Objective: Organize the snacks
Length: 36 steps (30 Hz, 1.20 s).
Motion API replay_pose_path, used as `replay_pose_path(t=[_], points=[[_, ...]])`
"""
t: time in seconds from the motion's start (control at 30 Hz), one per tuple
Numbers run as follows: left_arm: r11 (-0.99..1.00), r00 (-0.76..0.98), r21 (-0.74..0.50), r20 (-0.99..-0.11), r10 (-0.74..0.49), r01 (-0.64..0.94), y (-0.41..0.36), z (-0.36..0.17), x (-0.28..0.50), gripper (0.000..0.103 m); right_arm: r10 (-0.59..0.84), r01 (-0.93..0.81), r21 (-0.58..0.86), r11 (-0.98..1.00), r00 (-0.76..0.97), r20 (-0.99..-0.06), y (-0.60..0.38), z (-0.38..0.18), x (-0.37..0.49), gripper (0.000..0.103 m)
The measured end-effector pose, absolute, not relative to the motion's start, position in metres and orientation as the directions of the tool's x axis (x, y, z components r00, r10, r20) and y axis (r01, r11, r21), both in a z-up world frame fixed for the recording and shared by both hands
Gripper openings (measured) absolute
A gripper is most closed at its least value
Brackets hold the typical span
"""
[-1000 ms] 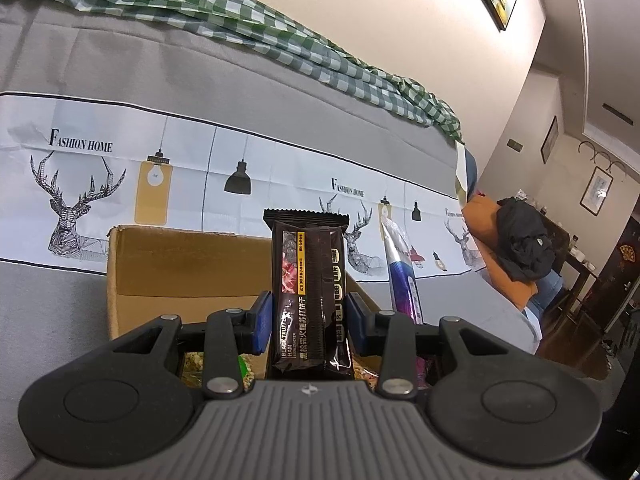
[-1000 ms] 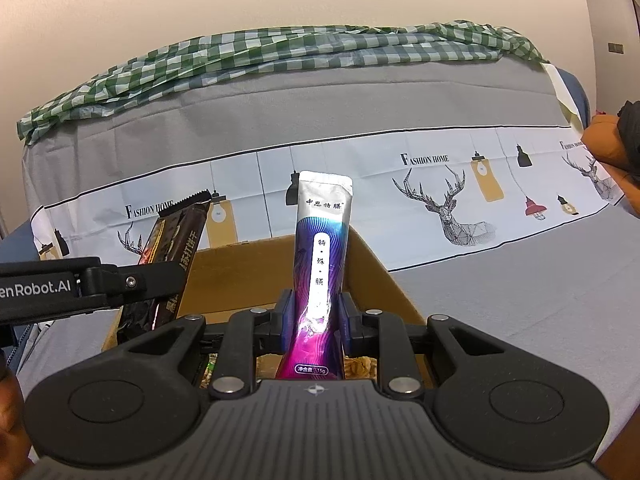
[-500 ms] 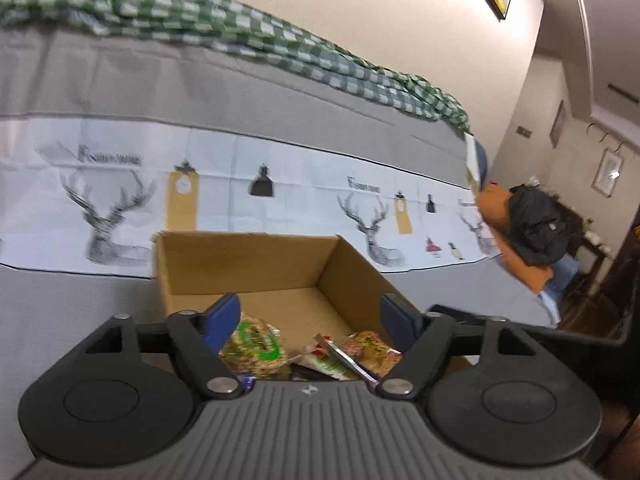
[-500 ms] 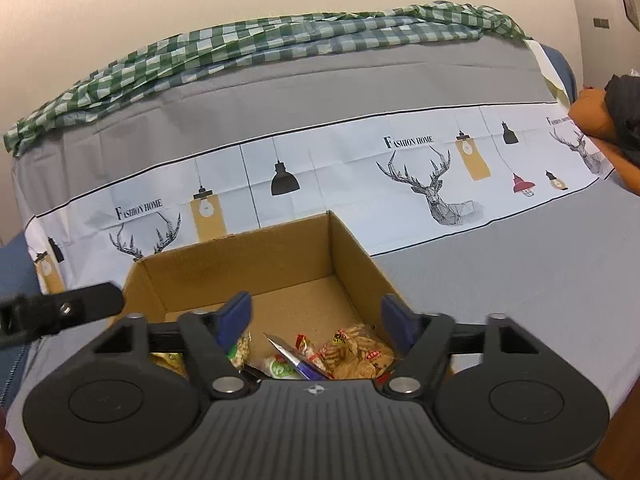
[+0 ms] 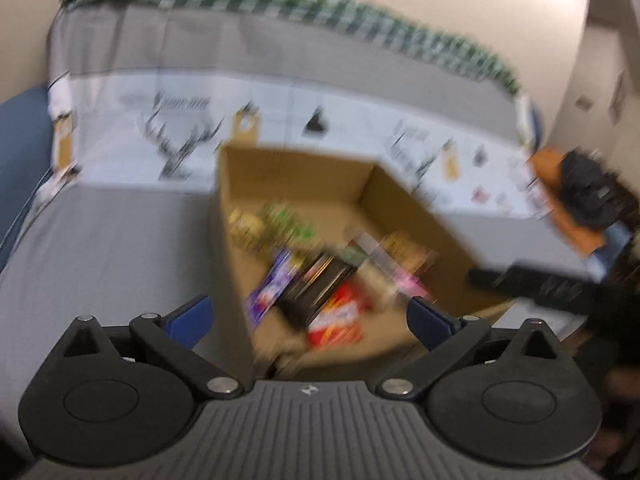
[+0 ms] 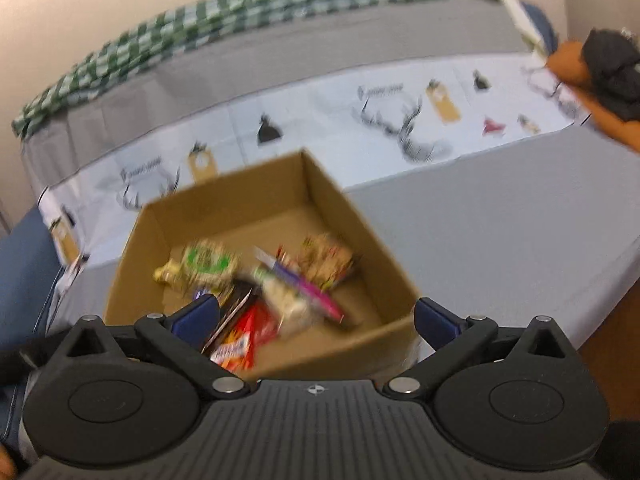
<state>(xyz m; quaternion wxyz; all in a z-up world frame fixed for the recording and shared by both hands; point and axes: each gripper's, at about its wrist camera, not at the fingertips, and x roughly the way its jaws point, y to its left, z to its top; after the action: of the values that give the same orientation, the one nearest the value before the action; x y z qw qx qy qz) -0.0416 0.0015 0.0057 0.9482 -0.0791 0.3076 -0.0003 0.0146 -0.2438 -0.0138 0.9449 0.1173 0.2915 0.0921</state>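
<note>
A grey cover [image 6: 500,220] is filling most of both views, with one white printed band [image 6: 340,108] of deer and lamps running across the upper half and one green checked cloth [image 6: 240,12] lying along the top edge.

One open cardboard box [image 6: 352,216] is sitting on the grey cover at the centre of each frame. The snacks are lying inside it, bunched toward the lower part of the box floor; blur is keeping an exact count out of reach, though at least five packets are showing. Among them one dark wrapper [image 5: 316,292] is lying beside one purple packet [image 5: 272,288] and one red-orange packet [image 5: 336,320], with one green-labelled bag [image 6: 208,260] sitting further back and one magenta stick pack [image 6: 316,296] lying slantwise.

The left gripper [image 5: 308,320] is hovering at the lower centre, its two blue pads spread wide and gripping nothing. The right gripper [image 6: 316,316] is likewise hanging above the box's near edge, fingers released and empty.
</note>
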Motion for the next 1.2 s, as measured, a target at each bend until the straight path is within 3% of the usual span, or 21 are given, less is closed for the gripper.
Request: replay_pose_path(t=[0.17, 0.37, 0.57, 1.2], points=[[0.991, 0.796, -0.105, -0.605, -0.002, -0.078, 0.012, -0.005, -0.030, 0.103, 0.214, -0.098, 0.231, 0.968, 0.805, -0.554, -0.238, -0.022, 0.020, 0.102], [0.980, 0.754, -0.162, -0.657, -0.018, -0.118, 0.025, -0.010, -0.013, 0.103, 0.214, -0.131, 0.186, 0.974, 0.806, -0.552, -0.225, -0.022, 0.022, 0.102], [0.978, 0.751, -0.164, -0.660, -0.014, -0.126, 0.022, -0.009, -0.011, 0.103, 0.201, -0.171, 0.105, 0.980, 0.810, -0.551, -0.210, -0.025, 0.024, 0.102], [0.983, 0.769, -0.148, -0.640, -0.011, -0.108, 0.015, -0.008, -0.013, 0.103, 0.217, -0.226, 0.048, 0.973, 0.818, -0.533, -0.197, -0.024, 0.020, 0.102]])
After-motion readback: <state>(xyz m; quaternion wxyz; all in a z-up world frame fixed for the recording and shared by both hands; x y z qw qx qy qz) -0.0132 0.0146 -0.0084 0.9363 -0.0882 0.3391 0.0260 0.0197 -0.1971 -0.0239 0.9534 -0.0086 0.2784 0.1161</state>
